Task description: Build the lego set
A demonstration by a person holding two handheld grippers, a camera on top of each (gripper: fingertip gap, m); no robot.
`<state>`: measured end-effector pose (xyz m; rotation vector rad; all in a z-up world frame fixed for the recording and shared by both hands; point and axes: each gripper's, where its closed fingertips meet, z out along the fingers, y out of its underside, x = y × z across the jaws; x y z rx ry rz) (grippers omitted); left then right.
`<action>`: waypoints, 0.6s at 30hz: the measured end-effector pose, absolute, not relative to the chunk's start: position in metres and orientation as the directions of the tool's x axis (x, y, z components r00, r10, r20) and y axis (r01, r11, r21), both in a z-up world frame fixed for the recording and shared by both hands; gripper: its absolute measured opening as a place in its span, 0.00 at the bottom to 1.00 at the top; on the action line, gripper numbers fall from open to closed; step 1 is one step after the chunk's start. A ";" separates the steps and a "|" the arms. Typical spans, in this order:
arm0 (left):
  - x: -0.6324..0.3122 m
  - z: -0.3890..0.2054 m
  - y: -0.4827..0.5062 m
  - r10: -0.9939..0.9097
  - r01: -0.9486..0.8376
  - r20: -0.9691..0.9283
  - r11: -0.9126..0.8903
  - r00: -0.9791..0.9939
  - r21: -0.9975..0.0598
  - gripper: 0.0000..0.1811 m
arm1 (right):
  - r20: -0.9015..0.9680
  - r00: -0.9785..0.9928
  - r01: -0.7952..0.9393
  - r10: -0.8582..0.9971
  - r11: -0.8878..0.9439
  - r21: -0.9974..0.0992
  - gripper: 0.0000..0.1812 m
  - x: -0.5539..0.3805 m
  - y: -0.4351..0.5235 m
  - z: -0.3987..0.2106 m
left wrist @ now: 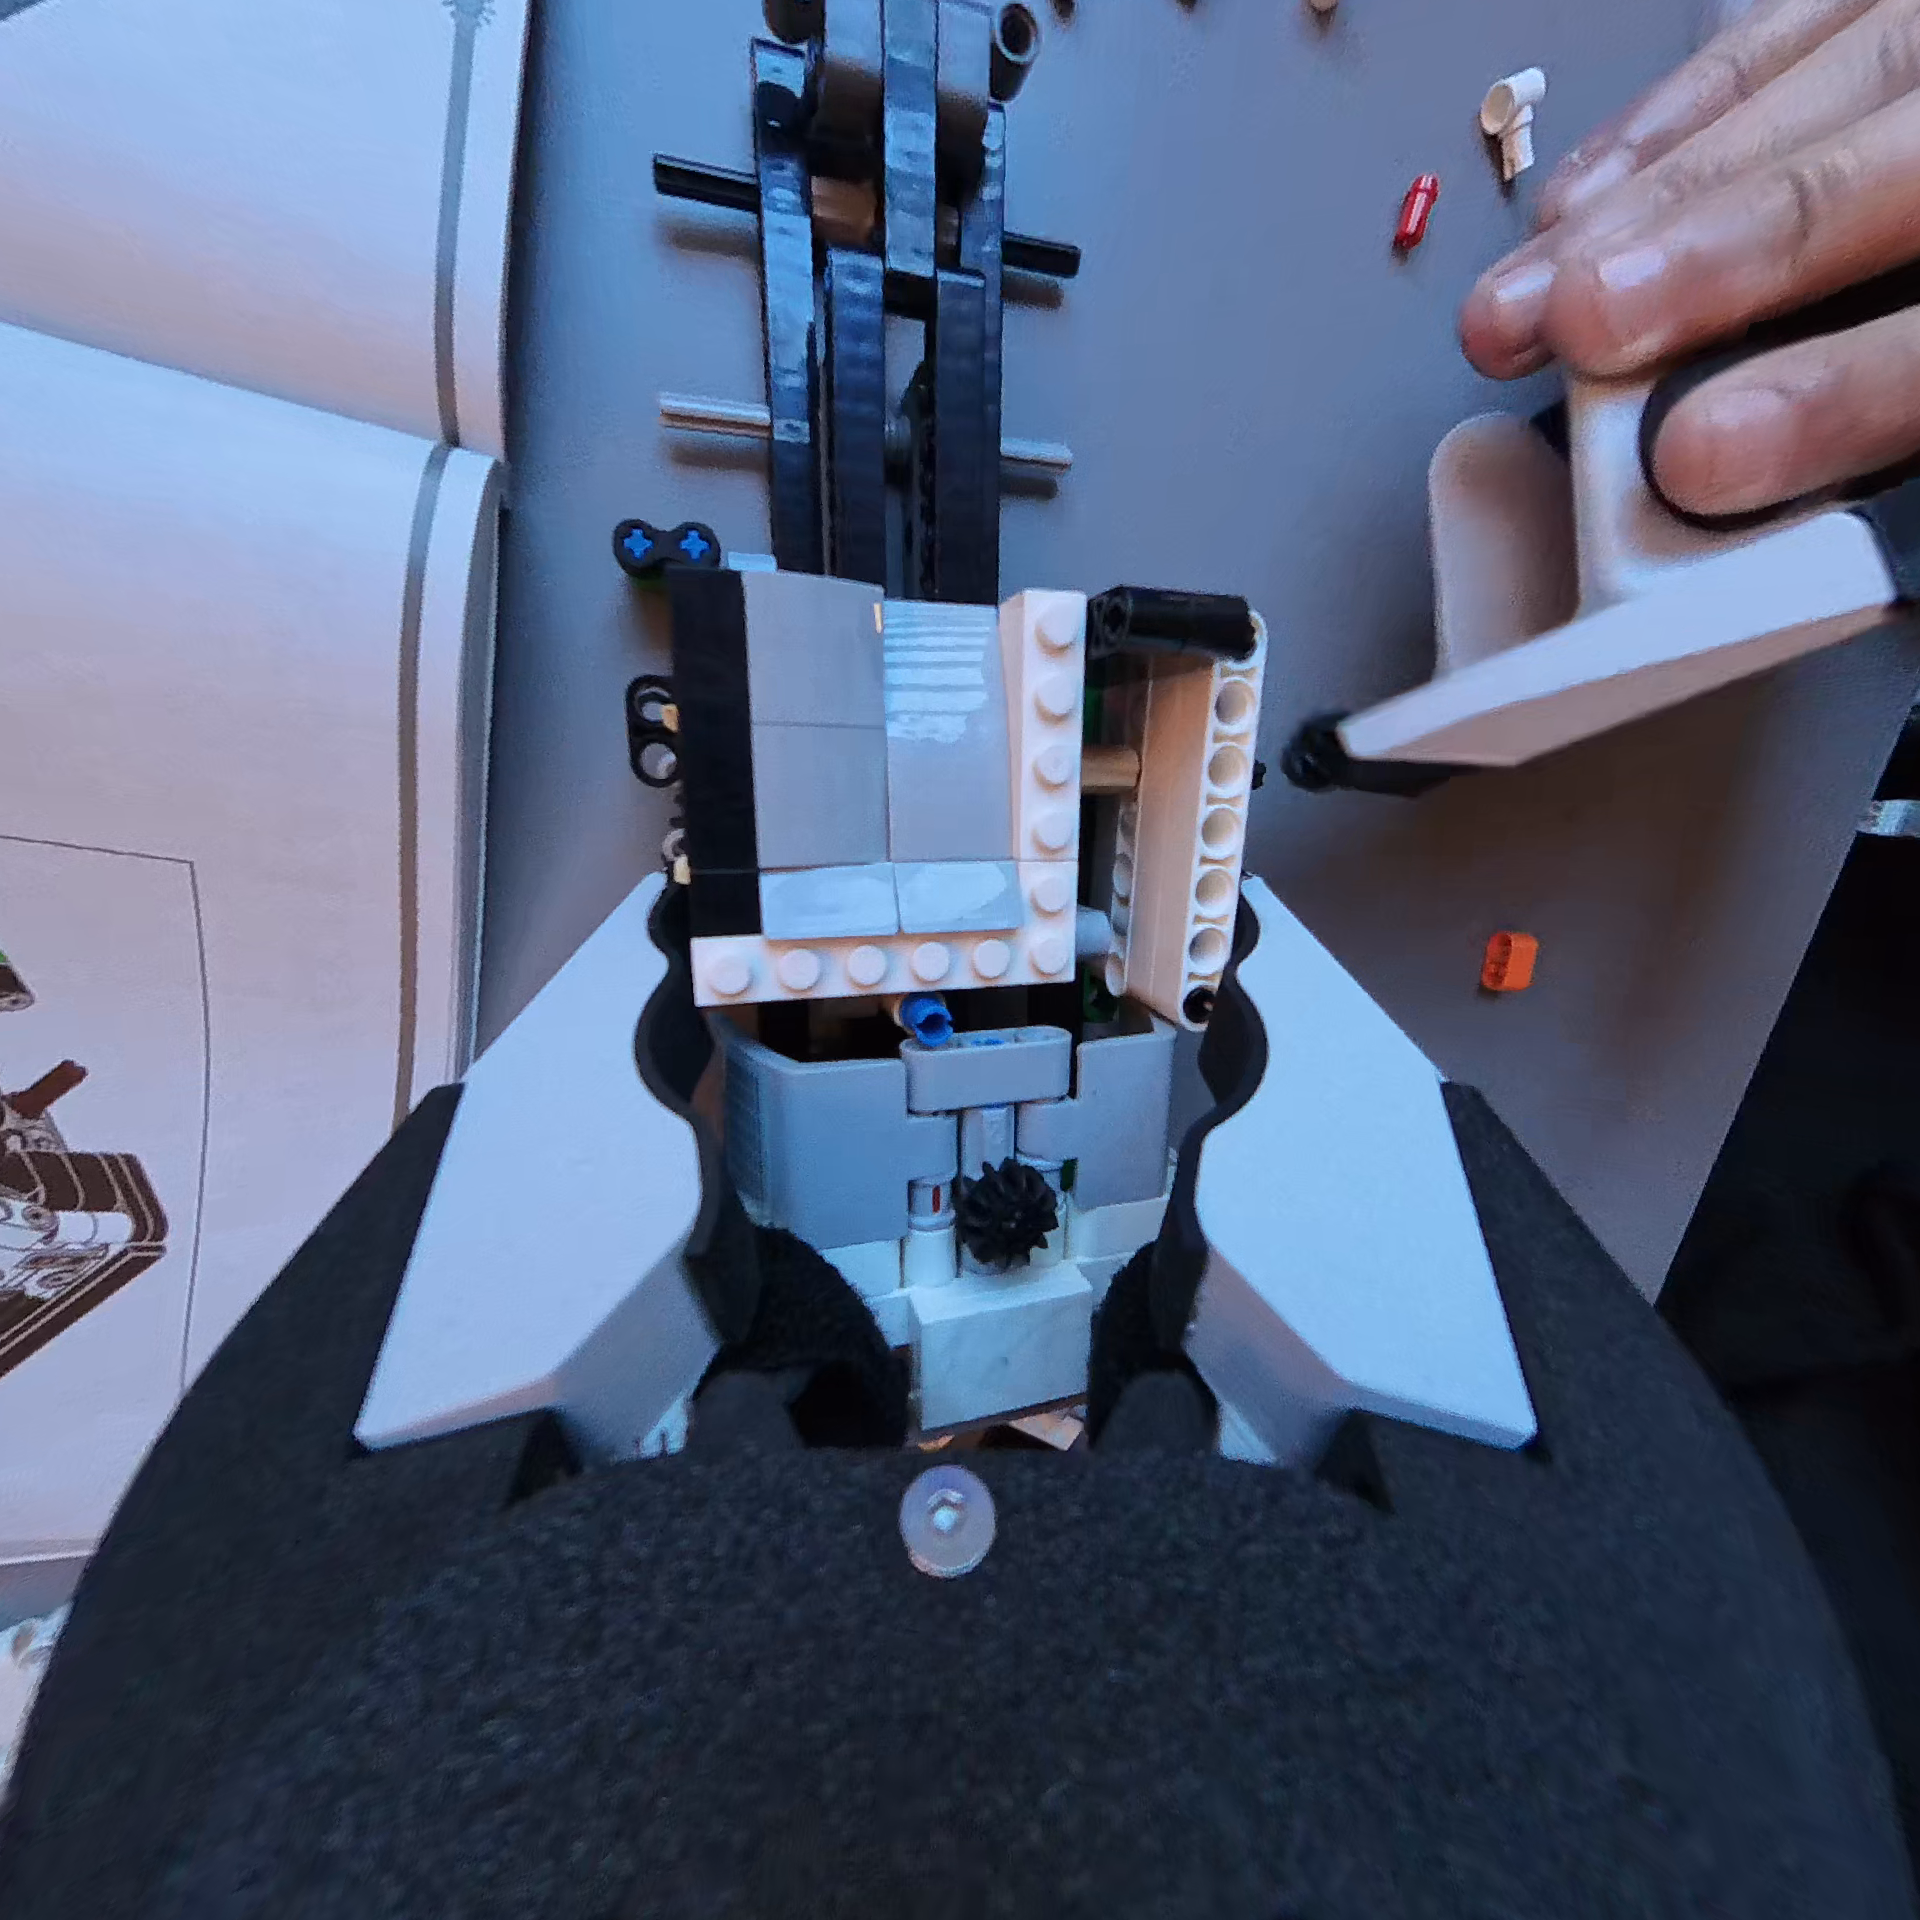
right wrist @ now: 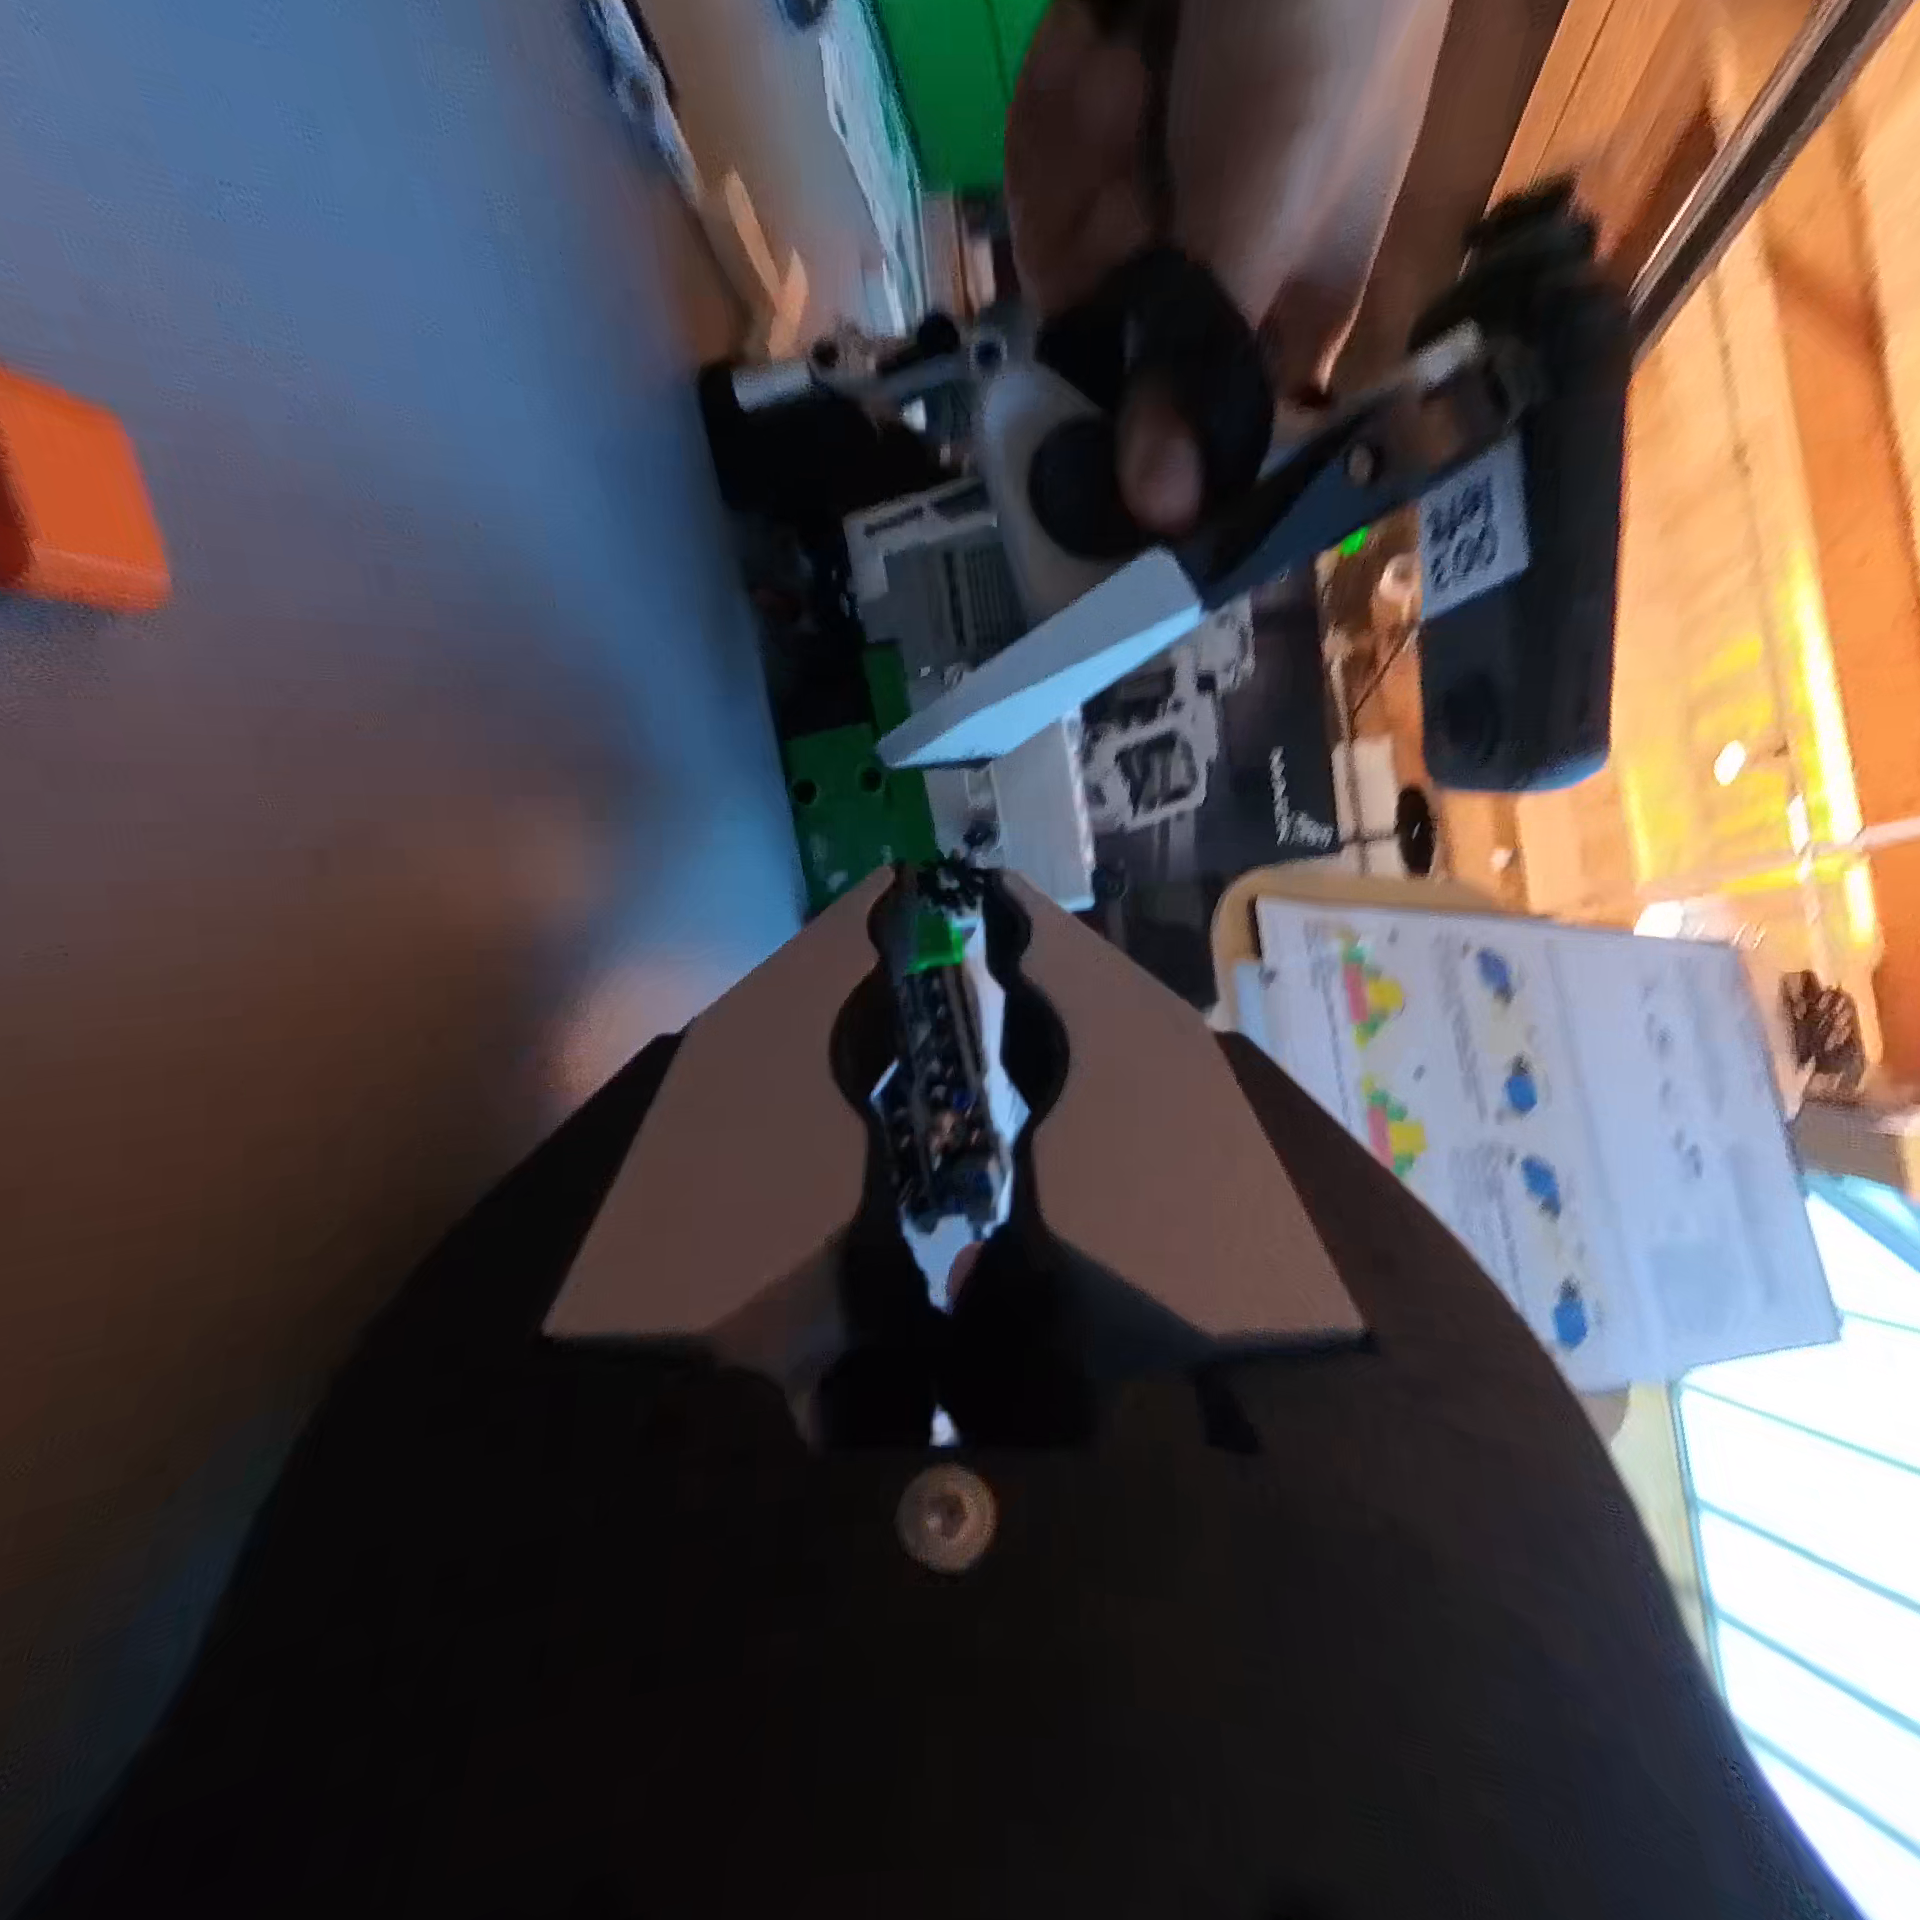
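**Model Clamped for a Side-Entry Fit**

The left tongs (left wrist: 951,1091) are clamped on the lego model (left wrist: 914,790), their two white fingers (left wrist: 561,1174) pressing the grey base block from either side. This grip holds the assembly steady above the grey worktop (left wrist: 1299,343) and presents its studded white plate and the white perforated beam (left wrist: 1195,810) on its right flank to the other tool. The long black beams at the far end of the model extend away from the camera, clear of the grip.

The right tongs (left wrist: 1320,753) approach that flank from the right, held by a hand (left wrist: 1714,229). A small black pin (left wrist: 1311,750) sits at their tip, just beside the white beam and not yet touching it. In the right wrist view the fingers stand nearly together; a dark toothed piece shows at their tip, but blur prevents confirming what is gripped there.

The likely step is insertion of the pin into the beam; alignment with a hole is critical.

The open instruction booklet (left wrist: 239,665) lies to the left for reference. Loose parts stay within reach on the worktop: a red piece (left wrist: 1415,211), an orange piece (left wrist: 1509,961) and a white connector (left wrist: 1515,120).
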<state>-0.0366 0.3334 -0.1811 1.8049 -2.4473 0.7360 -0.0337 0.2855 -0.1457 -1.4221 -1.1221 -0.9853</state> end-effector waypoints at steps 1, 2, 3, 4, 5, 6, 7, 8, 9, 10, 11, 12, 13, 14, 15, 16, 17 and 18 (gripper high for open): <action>-0.037 -0.181 0.333 -0.895 -0.903 0.282 0.234 -0.344 -0.360 0.53 | 0.969 0.214 0.976 0.122 0.020 -0.218 0.06 -0.040 0.284 -0.142; -0.038 -0.181 0.333 -0.891 -0.900 0.283 0.246 -0.356 -0.358 0.53 | 0.973 0.202 0.976 0.111 0.058 -0.210 0.06 -0.043 0.285 -0.139; -0.038 -0.181 0.332 -0.886 -0.898 0.284 0.256 -0.366 -0.357 0.53 | 0.975 0.191 0.978 0.113 0.069 -0.199 0.06 -0.042 0.287 -0.140; -0.039 -0.181 0.332 -0.882 -0.896 0.284 0.267 -0.375 -0.355 0.53 | 0.977 0.179 0.979 0.115 0.081 -0.188 0.06 -0.040 0.289 -0.140; -0.040 -0.181 0.332 -0.878 -0.894 0.283 0.278 -0.385 -0.353 0.53 | 0.978 0.176 0.977 0.113 0.097 -0.188 0.06 -0.040 0.291 -0.139; -0.040 -0.181 0.332 -0.876 -0.892 0.284 0.284 -0.390 -0.351 0.53 | 0.977 0.179 0.975 0.120 0.111 -0.192 0.06 -0.040 0.292 -0.140; -0.040 -0.181 0.332 -0.874 -0.892 0.285 0.288 -0.393 -0.350 0.53 | 0.977 0.173 0.974 0.123 0.127 -0.189 0.06 -0.041 0.292 -0.140; -0.041 -0.181 0.332 -0.873 -0.891 0.285 0.291 -0.396 -0.349 0.53 | 0.977 0.164 0.973 0.134 0.142 -0.183 0.06 -0.043 0.293 -0.142; -0.041 -0.181 0.332 -0.872 -0.891 0.285 0.293 -0.398 -0.348 0.53 | 0.979 0.148 0.974 0.144 0.149 -0.169 0.06 -0.044 0.293 -0.144; -0.041 -0.181 0.333 -0.872 -0.891 0.285 0.294 -0.399 -0.347 0.53 | 0.982 0.129 0.977 0.136 0.153 -0.150 0.06 -0.045 0.294 -0.144; -0.041 -0.181 0.332 -0.871 -0.890 0.285 0.296 -0.401 -0.346 0.53 | 0.982 0.129 0.976 0.138 0.157 -0.150 0.06 -0.047 0.294 -0.145; -0.041 -0.181 0.333 -0.871 -0.890 0.285 0.297 -0.401 -0.345 0.53 | 0.981 0.133 0.976 0.140 0.151 -0.154 0.06 -0.046 0.295 -0.145; -0.041 -0.181 0.333 -0.870 -0.890 0.285 0.298 -0.402 -0.345 0.53 | 0.983 0.134 0.977 0.128 0.151 -0.153 0.06 -0.045 0.294 -0.143; -0.041 -0.182 0.333 -0.870 -0.890 0.285 0.300 -0.403 -0.344 0.53 | 0.982 0.138 0.976 0.125 0.150 -0.157 0.06 -0.045 0.294 -0.142; -0.041 -0.182 0.333 -0.870 -0.890 0.285 0.300 -0.403 -0.344 0.53 | 0.981 0.143 0.976 0.130 0.149 -0.162 0.06 -0.045 0.294 -0.142; -0.041 -0.182 0.333 -0.870 -0.890 0.285 0.300 -0.403 -0.343 0.53 | 0.982 0.139 0.976 0.130 0.149 -0.158 0.06 -0.045 0.295 -0.142; -0.041 -0.182 0.333 -0.869 -0.890 0.285 0.301 -0.404 -0.343 0.53 | 0.983 0.135 0.977 0.128 0.149 -0.154 0.06 -0.045 0.295 -0.143; -0.041 -0.182 0.333 -0.869 -0.890 0.285 0.302 -0.404 -0.343 0.53 | 0.982 0.136 0.976 0.128 0.150 -0.155 0.06 -0.045 0.295 -0.143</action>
